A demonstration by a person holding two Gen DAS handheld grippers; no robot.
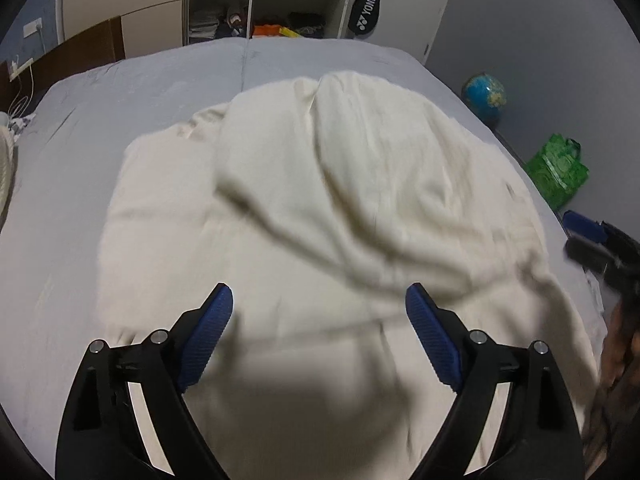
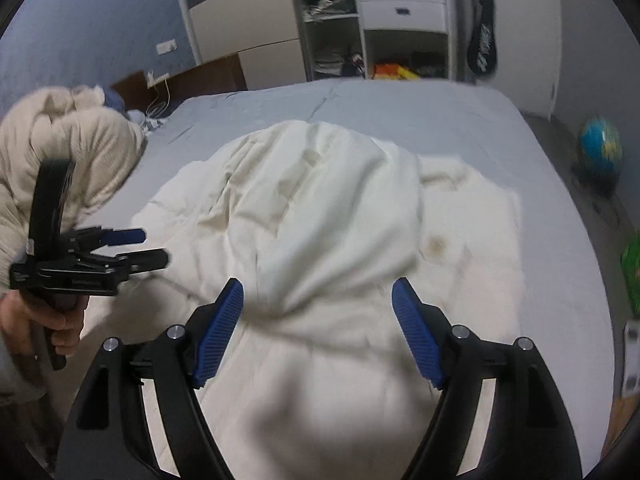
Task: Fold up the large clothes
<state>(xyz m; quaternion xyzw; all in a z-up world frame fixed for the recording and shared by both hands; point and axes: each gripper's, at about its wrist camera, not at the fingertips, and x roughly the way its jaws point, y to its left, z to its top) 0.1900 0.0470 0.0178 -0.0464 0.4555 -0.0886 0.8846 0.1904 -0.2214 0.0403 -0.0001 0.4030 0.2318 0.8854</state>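
A large cream garment (image 1: 320,200) lies spread and rumpled on the grey bed (image 1: 140,92), with a thick fold running across its middle. My left gripper (image 1: 319,300) is open and empty, hovering above the garment's near part. My right gripper (image 2: 318,294) is open and empty above the same garment (image 2: 320,220). The left gripper also shows in the right wrist view (image 2: 148,246) at the left, held in a hand, its fingers apart. The right gripper shows at the right edge of the left wrist view (image 1: 600,240).
A cream quilt bundle (image 2: 72,152) sits at the bed's left side. Open wardrobe shelves (image 1: 260,0) and a racket bag (image 1: 368,4) stand beyond the bed. A globe (image 1: 484,94) and a green bag (image 1: 558,168) stand on the floor at the right.
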